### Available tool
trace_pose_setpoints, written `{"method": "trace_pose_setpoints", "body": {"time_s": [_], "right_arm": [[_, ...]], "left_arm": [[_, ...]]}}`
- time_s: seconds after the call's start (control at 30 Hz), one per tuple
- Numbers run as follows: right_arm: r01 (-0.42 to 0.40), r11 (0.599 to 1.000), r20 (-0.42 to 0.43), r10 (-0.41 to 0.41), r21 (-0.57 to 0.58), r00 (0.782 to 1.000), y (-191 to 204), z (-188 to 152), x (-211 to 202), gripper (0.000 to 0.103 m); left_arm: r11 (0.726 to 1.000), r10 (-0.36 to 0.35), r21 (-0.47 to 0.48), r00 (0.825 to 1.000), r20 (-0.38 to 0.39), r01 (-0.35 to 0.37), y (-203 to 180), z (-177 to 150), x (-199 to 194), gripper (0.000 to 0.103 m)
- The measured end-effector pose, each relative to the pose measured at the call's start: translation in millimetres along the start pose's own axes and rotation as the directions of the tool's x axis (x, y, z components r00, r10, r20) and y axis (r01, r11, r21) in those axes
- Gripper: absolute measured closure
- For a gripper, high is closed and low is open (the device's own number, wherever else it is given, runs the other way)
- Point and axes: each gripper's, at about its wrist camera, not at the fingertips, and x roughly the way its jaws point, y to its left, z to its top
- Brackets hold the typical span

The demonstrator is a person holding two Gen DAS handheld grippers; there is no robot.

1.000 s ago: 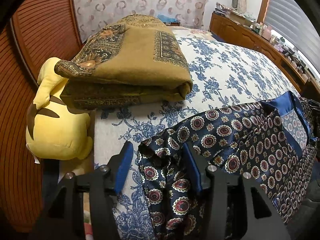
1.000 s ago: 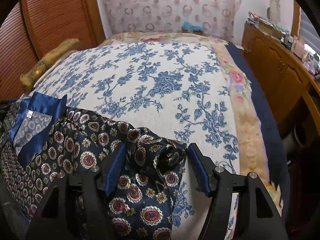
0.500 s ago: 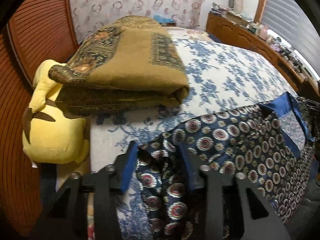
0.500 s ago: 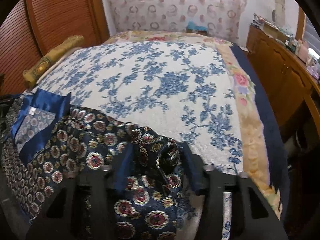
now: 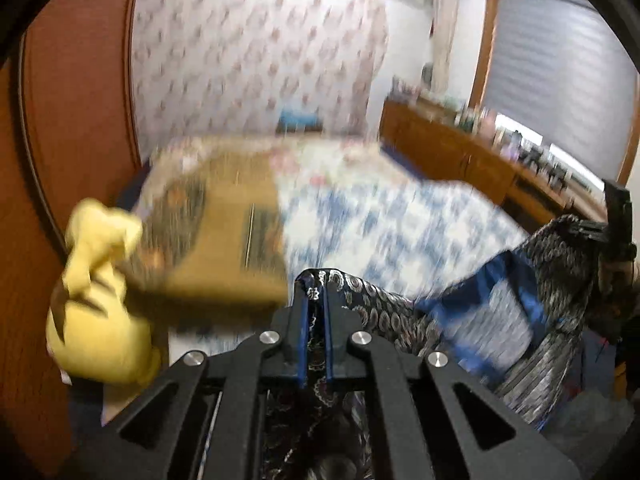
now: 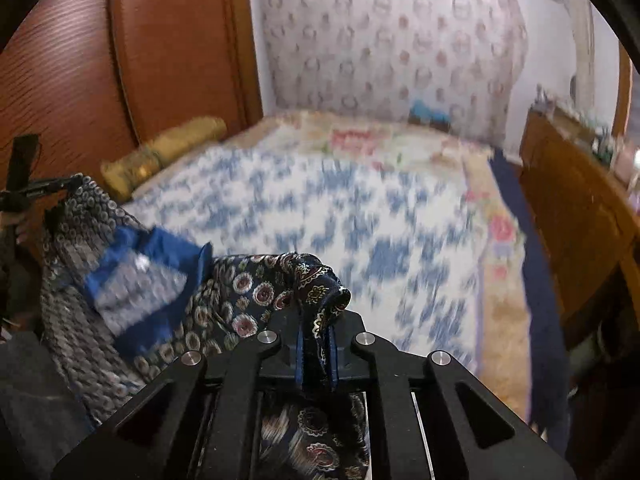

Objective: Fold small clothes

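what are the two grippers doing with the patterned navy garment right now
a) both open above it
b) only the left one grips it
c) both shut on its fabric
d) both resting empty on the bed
c: the left gripper and the right gripper each have their blue pads pinched together on the patterned navy garment, which hangs between them.

Left tool [image 5: 316, 312] black, blue pads, silver screws, right tool [image 6: 316, 336] alike

Floral bed [image 6: 360, 216] bearing folded blanket [image 5: 224, 216]
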Motion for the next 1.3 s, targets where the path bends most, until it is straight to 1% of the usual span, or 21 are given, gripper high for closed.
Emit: {"method": "trace_pose_setpoints", "body": {"time_s": [0.1,0.17,0.3,0.37,0.43,0.47,0.5,0.53,0.57,0.6,0.67,0.73,0.8,0.87,0.9,1.0,1.1,1.17,1.23,1.3], "right_arm": [[0.03,0.999,0.073,-0.028,-0.033,0.997,2.5,30.0,-22.6,0.097],[0.053,0.998,0.118,-0.047,-0.043,0.992,-1.1,52.3,-35.8,0.097],[0.118,0.992,0.183,-0.109,-0.043,0.977,-16.0,97.1,-44.5,0.097],[0.161,0.987,0.188,-0.154,-0.02,0.97,-30.5,121.2,-36.2,0.098],[0.203,0.979,0.178,-0.199,0.001,0.964,-43.2,137.6,-22.4,0.097],[0.218,0.976,0.163,-0.218,0.017,0.962,-52.5,146.2,-9.4,0.097],[0.228,0.973,0.15,-0.229,0.023,0.962,-57.8,149.2,-1.2,0.095],[0.254,0.967,0.125,-0.256,0.036,0.958,-66.2,153.2,14.4,0.093],[0.276,0.96,0.103,-0.28,0.052,0.954,-72.8,154.5,27.6,0.083],[0.294,0.953,0.075,-0.298,0.067,0.952,-79.1,154.4,41.8,0.067],[0.319,0.944,0.02,-0.322,0.086,0.947,-89.5,148.5,60.8,0.055],[0.329,0.939,-0.022,-0.328,0.101,0.944,-95.5,138.1,76.8,0.054],[0.321,0.942,-0.031,-0.32,0.1,0.947,-93.4,127.8,81.4,0.054],[0.294,0.952,-0.042,-0.292,0.079,0.956,-85.8,114.8,84.9,0.054],[0.294,0.953,-0.045,-0.292,0.071,0.955,-85.1,113.4,86.6,0.054],[0.274,0.96,-0.054,-0.271,0.059,0.961,-75.9,98.0,87.7,0.054],[0.262,0.963,-0.075,-0.257,0.057,0.963,-71.4,81.7,90.8,0.054],[0.253,0.964,-0.088,-0.247,0.075,0.965,-73.3,70.8,93.2,0.054],[0.257,0.962,-0.107,-0.248,0.089,0.963,-74.6,60.8,94.5,0.054],[0.268,0.958,-0.128,-0.254,0.099,0.959,-80.8,49.9,95.6,0.054]], "left_arm": [[1.0,0.019,0.017,0.996,0.09,-0.02,-6.3,31.8,-16.2,0.101],[1.0,0.021,0.011,0.992,0.124,-0.022,-3.4,50.4,-21.6,0.101],[0.998,0.069,-0.007,0.979,0.19,-0.069,5.7,98.0,-15.4,0.101],[0.995,0.098,-0.008,0.976,0.193,-0.099,11.5,115.8,-3.3,0.101],[0.991,0.132,-0.023,0.975,0.179,-0.13,23.7,129.7,15.8,0.101],[0.99,0.142,-0.034,0.976,0.163,-0.138,30.0,133.1,26.9,0.101],[0.988,0.152,-0.048,0.98,0.131,-0.147,39.1,136.6,43.8,0.1],[0.987,0.157,-0.057,0.981,0.113,-0.151,44.8,136.8,55.6,0.1],[0.986,0.157,-0.068,0.983,0.093,-0.151,51.1,136.0,69.2,0.098],[0.985,0.162,-0.069,0.985,0.063,-0.157,55.8,133.8,83.4,0.095],[0.982,0.178,-0.055,0.983,-0.033,-0.18,62.9,122.5,111.8,0.093],[0.984,0.167,-0.047,0.984,-0.067,-0.17,63.2,107.6,122.5,0.091],[0.984,0.167,-0.047,0.983,-0.081,-0.171,61.4,94.3,124.8,0.079],[0.984,0.168,-0.036,0.982,-0.088,-0.172,55.0,79.4,119.6,0.074],[0.985,0.167,-0.028,0.982,-0.091,-0.17,52.7,71.7,117.2,0.073],[0.989,0.142,-0.028,0.985,-0.101,-0.145,43.5,52.1,106.6,0.072],[0.988,0.148,-0.015,0.983,-0.113,-0.151,34.8,31.6,99.8,0.072],[0.99,0.14,-0.014,0.982,-0.123,-0.143,32.3,20.7,96.2,0.072],[0.99,0.135,-0.016,0.981,-0.136,-0.139,30.3,9.7,94.4,0.072],[0.989,0.146,-0.011,0.979,-0.145,-0.149,29.4,0.9,92.9,0.072]]}}
